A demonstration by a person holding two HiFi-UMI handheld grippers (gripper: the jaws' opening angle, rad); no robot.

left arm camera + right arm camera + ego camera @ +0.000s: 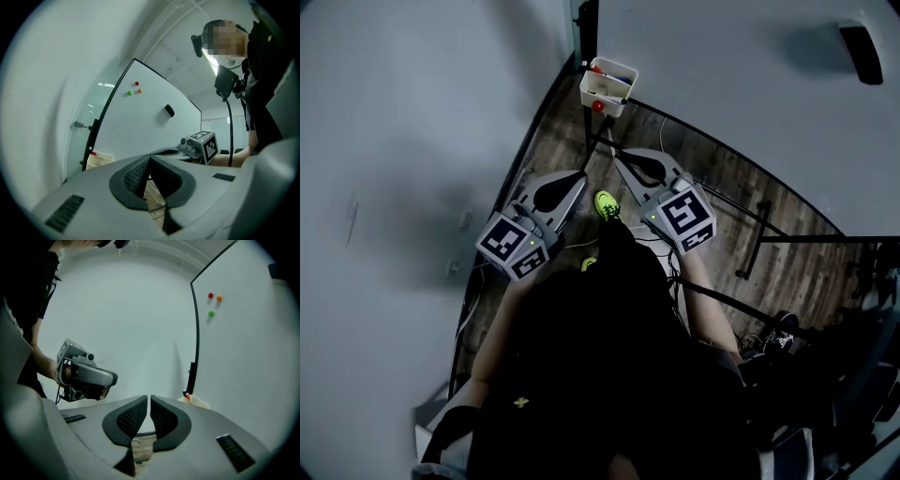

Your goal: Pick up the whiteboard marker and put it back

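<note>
A white tray [607, 86] hangs at the whiteboard's lower corner, with a red-capped marker [596, 69] and something blue standing in it. It also shows as the tray [99, 160] in the left gripper view and the tray [196, 401] in the right gripper view, where a red marker tip [188, 397] sticks up. My left gripper [577, 176] points level toward it, shut with nothing held; its jaw tips [150, 157] meet. My right gripper [623, 156] is beside it, with a narrow slit between the jaws [149, 399] and nothing in it. Both are well short of the tray.
The whiteboard [150, 122] carries three small magnets [137, 83] and a black eraser [169, 110]. Its black stand legs [750, 220] run across the wooden floor. A wall stands to the left. The person's green shoe [607, 203] is below the grippers.
</note>
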